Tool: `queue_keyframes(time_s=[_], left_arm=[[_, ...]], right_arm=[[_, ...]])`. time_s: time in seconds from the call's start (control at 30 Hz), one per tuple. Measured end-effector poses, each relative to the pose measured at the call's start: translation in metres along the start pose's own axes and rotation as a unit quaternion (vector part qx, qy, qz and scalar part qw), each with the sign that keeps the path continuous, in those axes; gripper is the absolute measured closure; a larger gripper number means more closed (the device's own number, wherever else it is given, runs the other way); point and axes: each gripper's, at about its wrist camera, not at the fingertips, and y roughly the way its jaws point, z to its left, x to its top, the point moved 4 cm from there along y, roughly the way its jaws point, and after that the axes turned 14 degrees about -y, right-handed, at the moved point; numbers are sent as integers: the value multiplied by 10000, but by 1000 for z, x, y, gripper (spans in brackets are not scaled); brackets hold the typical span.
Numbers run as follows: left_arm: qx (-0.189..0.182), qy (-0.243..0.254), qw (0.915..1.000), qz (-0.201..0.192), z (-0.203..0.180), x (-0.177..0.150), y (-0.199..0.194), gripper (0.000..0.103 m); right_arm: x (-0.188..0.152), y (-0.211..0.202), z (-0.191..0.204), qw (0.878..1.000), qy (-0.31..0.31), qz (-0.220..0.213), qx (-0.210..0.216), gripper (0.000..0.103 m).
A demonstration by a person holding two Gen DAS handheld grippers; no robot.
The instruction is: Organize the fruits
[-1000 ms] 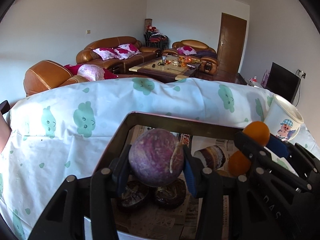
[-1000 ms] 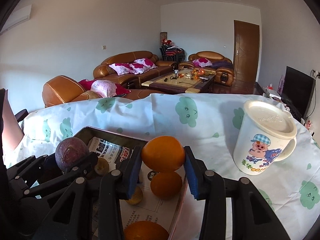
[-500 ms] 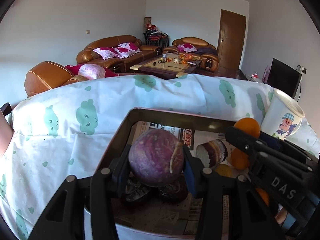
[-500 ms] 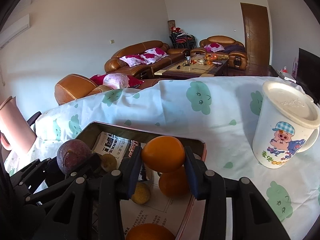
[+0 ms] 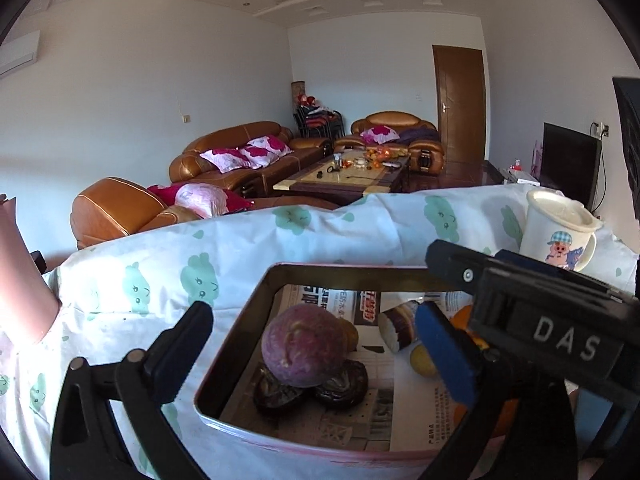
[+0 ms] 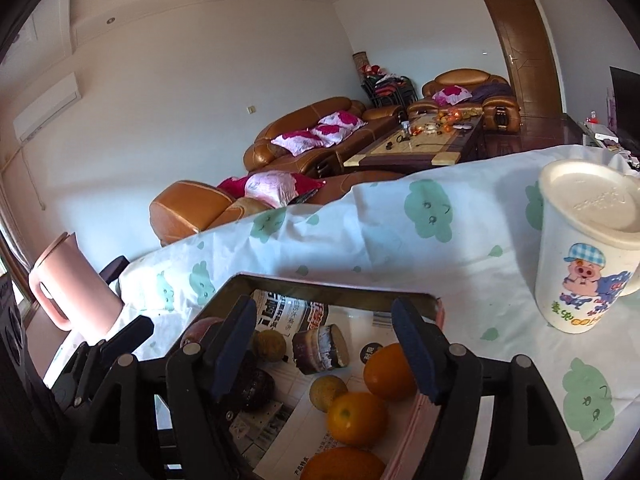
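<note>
- The left gripper has just been opening, and its jaws now stand wide with nothing pressed between them.
- A purple passion fruit lies free in the tray, resting on top of 2 dark, shrivelled fruits at the tray's left side; the pads on either side stand clear of it.
- The right gripper has also just been opening; its jaws are partly spread above the tray's right side and grip nothing.
- Below the right gripper, 3 oranges sit in the tray along its right wall, close together, the nearest cut off by the picture's lower edge.
- 2 small yellowish fruits lie near them on the newspaper lining the tray.
- The tray stands on a white tablecloth printed with green clouds.
- A lidded white cup with a cartoon pig stands upright on the cloth, to the right of the tray and apart from it.
- A pink jug stands on the left, beyond the tray.
- Brown leather sofas and a coffee table fill the room behind.
</note>
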Motion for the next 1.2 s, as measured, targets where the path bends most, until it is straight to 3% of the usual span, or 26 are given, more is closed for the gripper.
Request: queue_keyframes(time_s=[0.1,0.23,0.43,0.53,0.8,1.2], left_arm=[[100,-32,9999,-73,6,1,-7,0],[145,-236,9995,-118,22,0,-16,0],[277,-387,9984,-307,37,-5,-31,0],[334,-422,9979,-368,43,-7,-37,0],[466,-290,9967,-601,50,-16,-55,0],[418,-383,9956,-748,57,-24,-76,0]], right_arm=[[1,-4,-7,9989,-52,-24,-469,31],[0,-7,-6,9982,-91,-90,-594,31],[0,-40,3,9916,-377,-894,-859,30],[-2,-47,8,9895,-324,-1050,-943,26],[-13,-58,31,9845,-707,-1019,-1238,26],[-27,-95,55,9716,-1058,-1379,-1606,25]])
